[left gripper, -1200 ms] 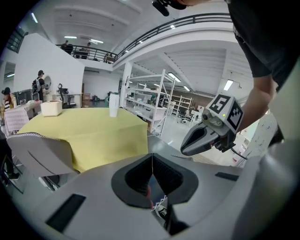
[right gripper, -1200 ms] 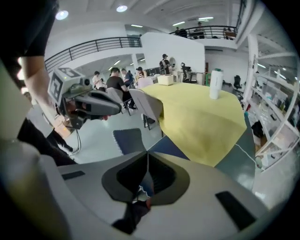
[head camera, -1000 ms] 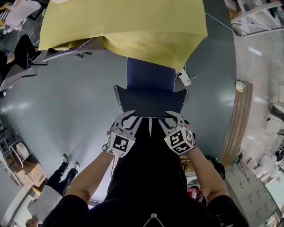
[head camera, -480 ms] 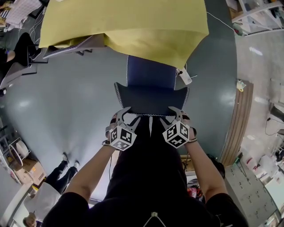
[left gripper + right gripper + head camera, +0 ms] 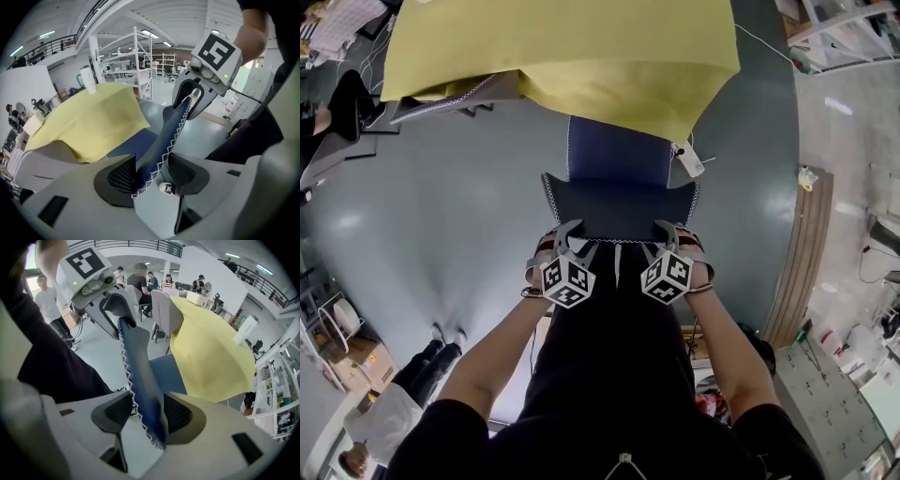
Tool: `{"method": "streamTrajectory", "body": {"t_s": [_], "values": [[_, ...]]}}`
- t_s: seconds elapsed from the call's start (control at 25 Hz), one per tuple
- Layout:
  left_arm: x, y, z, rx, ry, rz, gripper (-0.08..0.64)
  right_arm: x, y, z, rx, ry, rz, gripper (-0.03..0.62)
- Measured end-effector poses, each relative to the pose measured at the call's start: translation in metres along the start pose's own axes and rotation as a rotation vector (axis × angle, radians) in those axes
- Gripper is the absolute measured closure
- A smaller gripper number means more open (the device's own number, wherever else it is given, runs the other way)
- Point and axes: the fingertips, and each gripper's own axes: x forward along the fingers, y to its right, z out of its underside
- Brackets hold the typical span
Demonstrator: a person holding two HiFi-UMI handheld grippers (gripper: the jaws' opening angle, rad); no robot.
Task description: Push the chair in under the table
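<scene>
At centre of the head view: navy-blue upholstered chair with white zigzag stitching (image 5: 617,155), smooth flat seat tucked partly beneath the draped hem of the table under a matte yellow cloth (image 5: 562,56), which fills the upper half of the frame. Curved backrest clear of the cloth, just below the seat in frame, with flared corners and a dark top edge.

Lower centre-left: left grey plastic two-jaw gripper (image 5: 572,239), astride the top edge of the backrest. Jaws just opened, now at full spread. In the left gripper view, stitched edge between the ribbed black pads (image 5: 119,176), resting against the left-hand pad, with a clear gap at the other. No clamping.

Lower centre-right: right grey plastic two-jaw gripper (image 5: 661,239), astride the same edge, near its twin. Jaws likewise just opened and wide. In the right gripper view, padded edge leaning on the right-hand ribbed pad (image 5: 180,416), with a gap on the left. No clamping.

Beneath and around the chair: glossy blue-grey floor (image 5: 441,216). Upper left: light grey stitched chair (image 5: 455,103), partly under the same cloth.
</scene>
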Motion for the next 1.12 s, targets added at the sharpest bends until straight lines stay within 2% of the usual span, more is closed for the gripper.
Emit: {"method": "streamTrajectory", "body": {"t_s": [0.36,1.12], "values": [[0.000,0.000,-0.001,0.012,-0.018,0.004,0.348,0.000,0.001,-0.002,-0.058,0.032,0.015,0.442],[0.001,-0.007,-0.006,0.028,0.001,0.009,0.356,0.001,0.010,-0.007,-0.017,0.018,0.043,0.445]]}}
